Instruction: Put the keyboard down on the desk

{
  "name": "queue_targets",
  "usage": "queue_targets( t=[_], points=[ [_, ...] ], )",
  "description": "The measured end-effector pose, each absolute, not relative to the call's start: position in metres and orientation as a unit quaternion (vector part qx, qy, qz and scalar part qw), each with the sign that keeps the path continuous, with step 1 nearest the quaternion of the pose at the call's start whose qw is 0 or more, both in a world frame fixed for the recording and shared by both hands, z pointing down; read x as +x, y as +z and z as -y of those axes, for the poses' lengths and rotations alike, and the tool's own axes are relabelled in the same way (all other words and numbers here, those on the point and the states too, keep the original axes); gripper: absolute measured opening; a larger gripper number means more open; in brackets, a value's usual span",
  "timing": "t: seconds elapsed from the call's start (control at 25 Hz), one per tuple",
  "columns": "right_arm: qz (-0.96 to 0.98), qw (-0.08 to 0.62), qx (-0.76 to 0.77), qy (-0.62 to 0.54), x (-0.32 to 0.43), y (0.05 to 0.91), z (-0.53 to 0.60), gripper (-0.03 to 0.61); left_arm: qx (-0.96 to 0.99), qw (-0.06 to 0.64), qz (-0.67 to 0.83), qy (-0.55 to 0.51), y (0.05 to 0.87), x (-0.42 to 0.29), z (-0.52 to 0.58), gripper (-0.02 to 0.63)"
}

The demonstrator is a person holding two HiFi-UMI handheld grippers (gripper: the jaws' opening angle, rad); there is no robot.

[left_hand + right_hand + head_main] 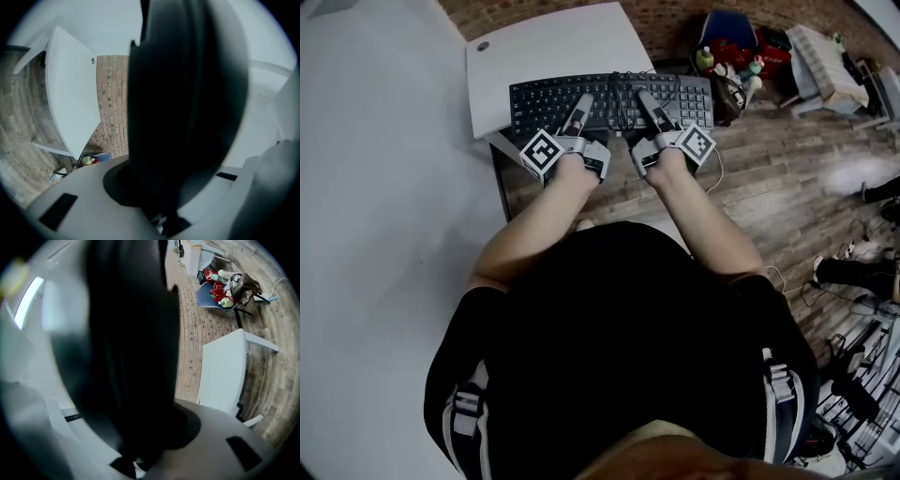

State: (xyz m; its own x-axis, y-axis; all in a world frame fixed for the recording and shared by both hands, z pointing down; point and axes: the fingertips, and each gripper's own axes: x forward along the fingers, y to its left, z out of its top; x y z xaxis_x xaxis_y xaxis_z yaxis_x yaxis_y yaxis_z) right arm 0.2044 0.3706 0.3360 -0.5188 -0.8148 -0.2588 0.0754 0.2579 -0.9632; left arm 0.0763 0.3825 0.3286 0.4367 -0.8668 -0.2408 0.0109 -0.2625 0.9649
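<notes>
Past the person's black shirt (619, 328), left gripper (583, 103) and right gripper (643, 99) jaws clamp the keyboard (544, 98) by its near edge; likely stiff, light.

The fingers (84, 206) clamp the black keyboard (187, 93), white desk (70, 93) beyond.

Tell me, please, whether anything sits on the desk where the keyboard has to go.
Nothing visible does. The desk top is bare but for a small round cap near its far left corner. The keyboard, gripped by the left tool and right tool, is at the desk's near edge, its cable bundled on the keys.
</notes>
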Motion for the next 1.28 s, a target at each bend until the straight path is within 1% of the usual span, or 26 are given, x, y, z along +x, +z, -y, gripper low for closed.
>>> queue_targets(
  t=[0.08, 0.2, 0.28, 0.6, 1.28],
  points=[
    [-0.68, 0.404, -0.276, -0.546, 0.185, 0.346, -0.356, 0.126, 0.668, 0.521, 0.321, -0.425, 0.341, 0.056, -0.368, 0.08],
    [-0.678, 0.399, -0.286, -0.547, 0.136, 0.387, -0.313, 0.126, 0.663, 0.527, 0.314, -0.428, 0.382, 0.005, -0.323, 0.08],
    [-0.675, 0.4, -0.288, -0.549, 0.121, 0.393, -0.304, 0.126, 0.663, 0.53, 0.303, -0.433, 0.386, -0.008, -0.313, 0.08],
    [-0.665, 0.406, -0.295, -0.553, 0.094, 0.378, -0.29, 0.124, 0.664, 0.539, 0.295, -0.426, 0.369, -0.035, -0.297, 0.08],
    [-0.655, 0.409, -0.302, -0.559, 0.051, 0.398, -0.267, 0.124, 0.671, 0.543, 0.304, -0.404, 0.389, -0.082, -0.269, 0.08]
  ],
)
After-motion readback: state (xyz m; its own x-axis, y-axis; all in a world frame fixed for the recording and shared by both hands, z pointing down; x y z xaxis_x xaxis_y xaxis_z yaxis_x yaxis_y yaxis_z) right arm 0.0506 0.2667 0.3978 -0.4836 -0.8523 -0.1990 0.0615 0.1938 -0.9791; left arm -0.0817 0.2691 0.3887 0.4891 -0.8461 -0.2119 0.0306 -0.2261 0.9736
